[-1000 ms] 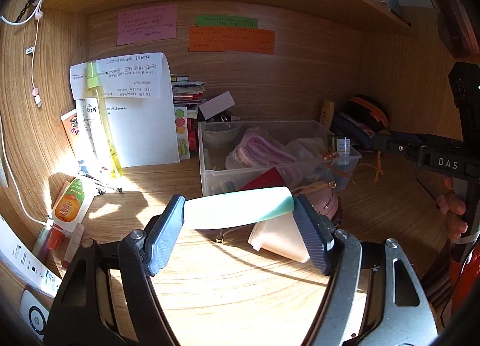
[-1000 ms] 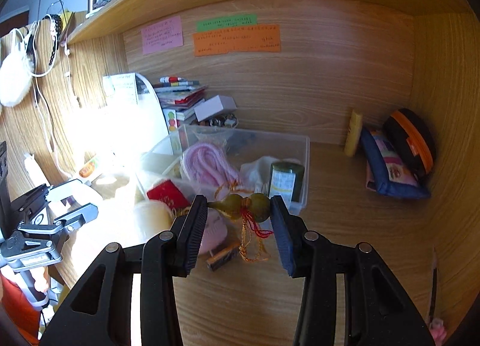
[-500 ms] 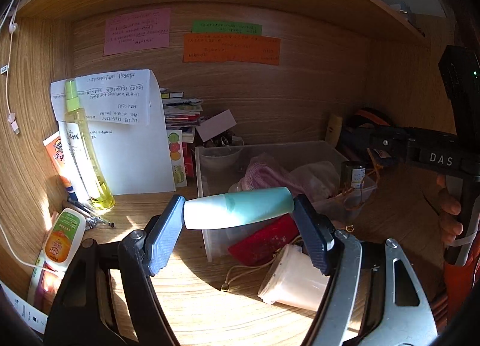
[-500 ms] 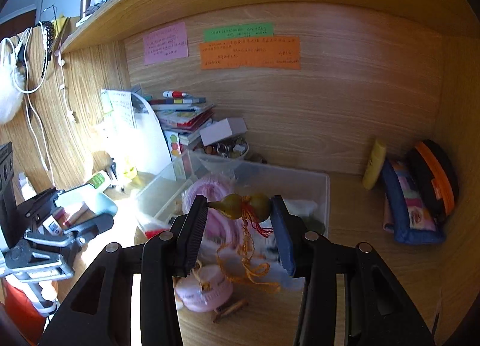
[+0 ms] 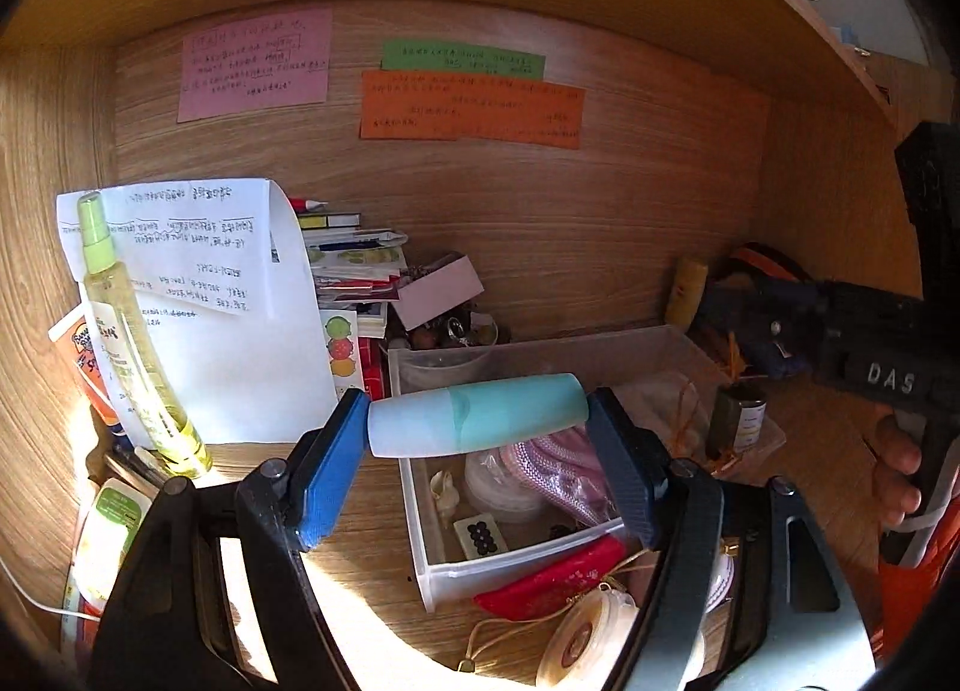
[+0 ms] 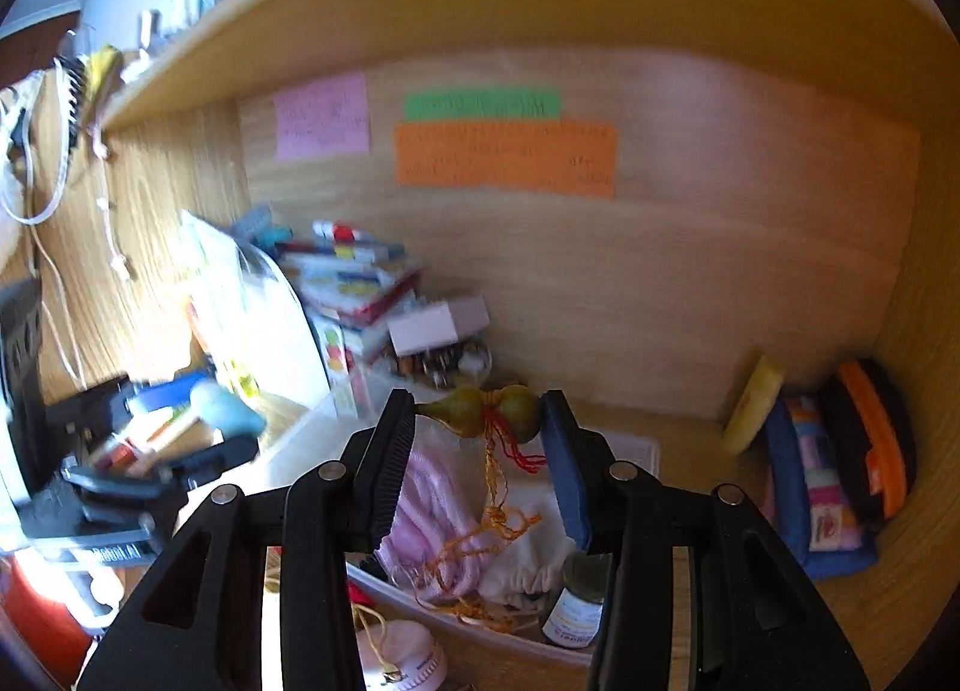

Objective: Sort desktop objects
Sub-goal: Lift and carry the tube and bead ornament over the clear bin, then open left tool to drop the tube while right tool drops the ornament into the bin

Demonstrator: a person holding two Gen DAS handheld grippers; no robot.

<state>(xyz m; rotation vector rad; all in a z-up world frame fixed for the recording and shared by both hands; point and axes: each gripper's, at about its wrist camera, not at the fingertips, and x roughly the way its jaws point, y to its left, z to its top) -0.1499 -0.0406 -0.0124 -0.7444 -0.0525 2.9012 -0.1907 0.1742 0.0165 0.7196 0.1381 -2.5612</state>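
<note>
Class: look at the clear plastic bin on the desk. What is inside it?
Inside the clear plastic bin: a pink knitted bundle, white cloth, a small shell and a dotted tile. The held teal tube covers the rest.

A wood-grain back wall (image 5: 540, 223) is seen behind the surface (image 5: 372, 517), with side panels of the same wood at left and right. A shelf (image 6: 480, 1) is set overhead, its underside in shade. A pink note (image 5: 255, 64), a green note (image 5: 462, 58) and an orange note (image 5: 471, 106) are stuck to the back wall. Strong sunlight is thrown across the left part of the surface. White cords (image 6: 42, 199) are hung on the left panel.
</note>
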